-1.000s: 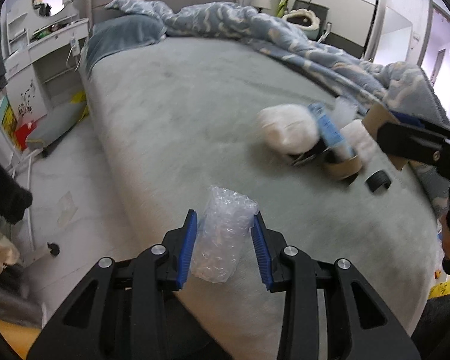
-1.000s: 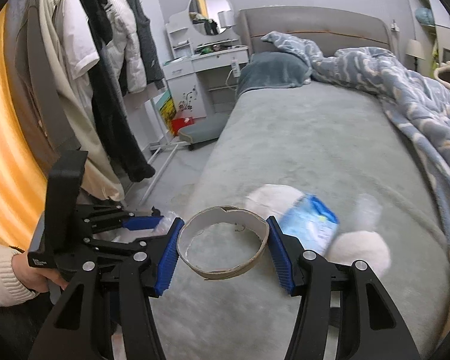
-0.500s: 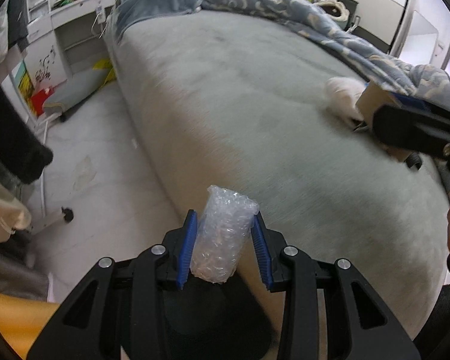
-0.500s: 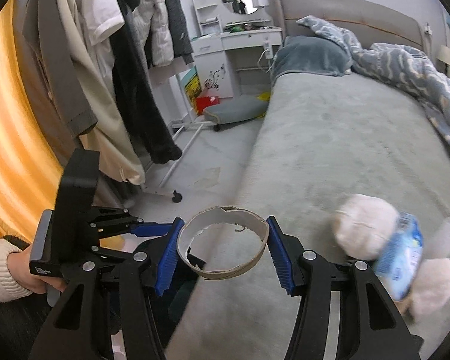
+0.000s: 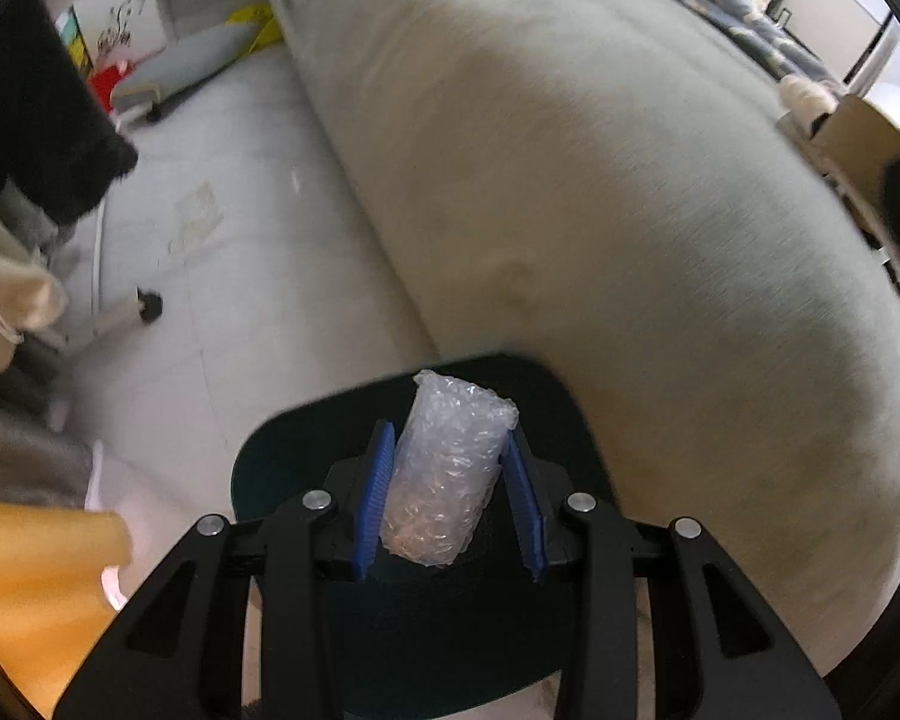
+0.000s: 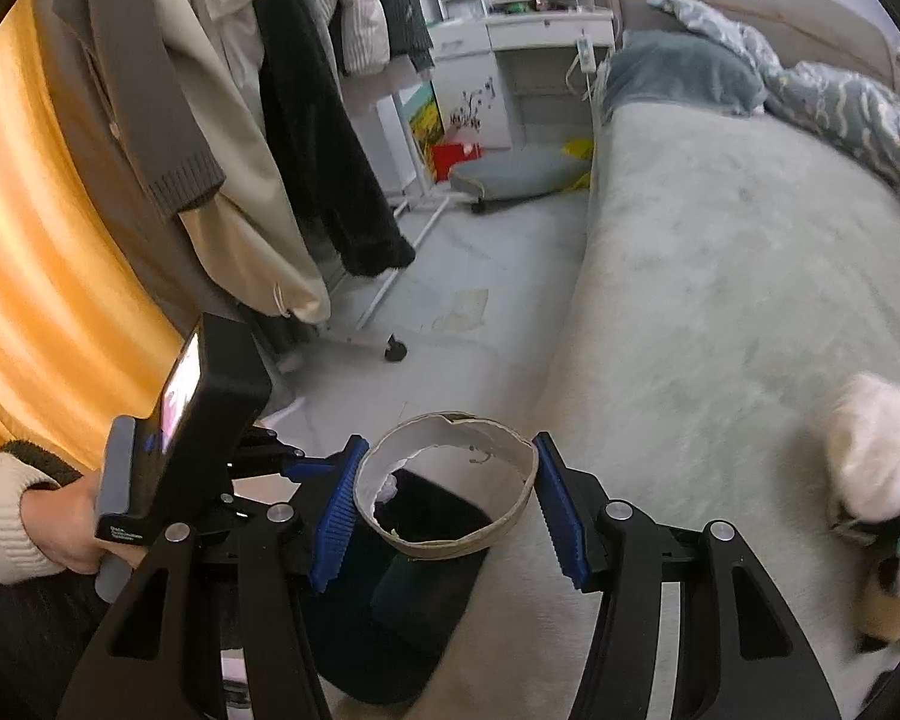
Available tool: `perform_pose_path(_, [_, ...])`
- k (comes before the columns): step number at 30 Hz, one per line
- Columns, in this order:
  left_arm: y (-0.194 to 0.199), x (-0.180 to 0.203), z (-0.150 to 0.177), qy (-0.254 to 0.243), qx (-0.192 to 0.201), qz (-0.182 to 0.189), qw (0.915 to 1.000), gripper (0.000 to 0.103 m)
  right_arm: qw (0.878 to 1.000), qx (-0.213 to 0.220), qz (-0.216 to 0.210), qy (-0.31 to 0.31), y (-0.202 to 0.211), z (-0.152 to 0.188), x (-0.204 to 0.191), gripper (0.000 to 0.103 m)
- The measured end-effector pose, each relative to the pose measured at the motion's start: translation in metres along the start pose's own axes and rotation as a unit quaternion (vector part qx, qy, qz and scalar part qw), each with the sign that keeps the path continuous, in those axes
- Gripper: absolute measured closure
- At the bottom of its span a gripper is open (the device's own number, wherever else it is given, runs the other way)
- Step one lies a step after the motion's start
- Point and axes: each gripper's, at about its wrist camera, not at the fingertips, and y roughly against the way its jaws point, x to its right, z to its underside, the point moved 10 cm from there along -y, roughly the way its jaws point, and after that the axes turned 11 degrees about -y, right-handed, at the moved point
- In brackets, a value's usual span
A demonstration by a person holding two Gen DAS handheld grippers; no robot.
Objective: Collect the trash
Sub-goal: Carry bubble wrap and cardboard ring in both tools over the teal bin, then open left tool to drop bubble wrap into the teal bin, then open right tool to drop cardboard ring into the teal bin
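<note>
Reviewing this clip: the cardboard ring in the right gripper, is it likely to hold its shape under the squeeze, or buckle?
The cardboard ring looks thin-walled and already torn at its far rim, so it probably flexes easily. It sits slightly oval between the right gripper pads, which suggests it gives under pressure. It is probably very light, and a harder squeeze might collapse it.

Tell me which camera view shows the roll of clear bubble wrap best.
The left wrist view: the roll of clear bubble wrap fills its centre, clamped in the left tool. The right wrist view shows only a white scrap through the cardboard ring.

Grey bed (image 6: pixel 720 276) on a pale tiled floor (image 5: pixel 198 276), white dresser (image 6: pixel 528 60), hanging clothes (image 6: pixel 306 120)
</note>
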Motion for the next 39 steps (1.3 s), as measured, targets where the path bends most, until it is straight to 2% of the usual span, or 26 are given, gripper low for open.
perform_pose_path(10, [-0.023, -0.023, 0.042, 0.03, -0.066, 0.015, 0.9972, 0.064, 0.999, -0.048, 0.002, -0.007, -0.045, 0.014, -0.021, 0.047])
perform_pose_path(15, [-0.026, -0.034, 0.055, 0.032, -0.074, 0.015, 0.9966, 0.062, 0.997, -0.068, 0.002, -0.02, -0.063, 0.02, -0.023, 0.047])
perform_pose_path(17, [-0.026, -0.037, 0.058, 0.033, -0.075, 0.018, 0.9965, 0.057, 0.997, -0.077, 0.003, -0.029, -0.069, 0.022, -0.022, 0.047])
perform_pose_path(18, [-0.026, -0.038, 0.059, 0.035, -0.074, 0.021, 0.9964, 0.051, 0.996, -0.083, 0.006, -0.032, -0.074, 0.024, -0.022, 0.047])
perform_pose_path(21, [-0.022, -0.043, 0.061, 0.038, -0.071, 0.021, 0.9966, 0.041, 0.995, -0.096, 0.007, -0.037, -0.086, 0.028, -0.023, 0.047])
perform_pose_path(25, [-0.012, -0.058, 0.061, 0.047, -0.058, 0.011, 0.9972, 0.034, 0.993, -0.11, 0.013, -0.037, -0.103, 0.034, -0.025, 0.047])
perform_pose_path(34, [0.015, -0.094, 0.06, 0.063, -0.019, -0.026, 0.9975, 0.031, 0.987, -0.15, 0.042, -0.031, -0.142, 0.054, -0.022, 0.047])
perform_pose_path(39, [0.041, -0.101, 0.044, 0.062, 0.028, -0.039, 0.9969, 0.031, 0.982, -0.181, 0.046, -0.024, -0.163, 0.073, -0.025, 0.047])
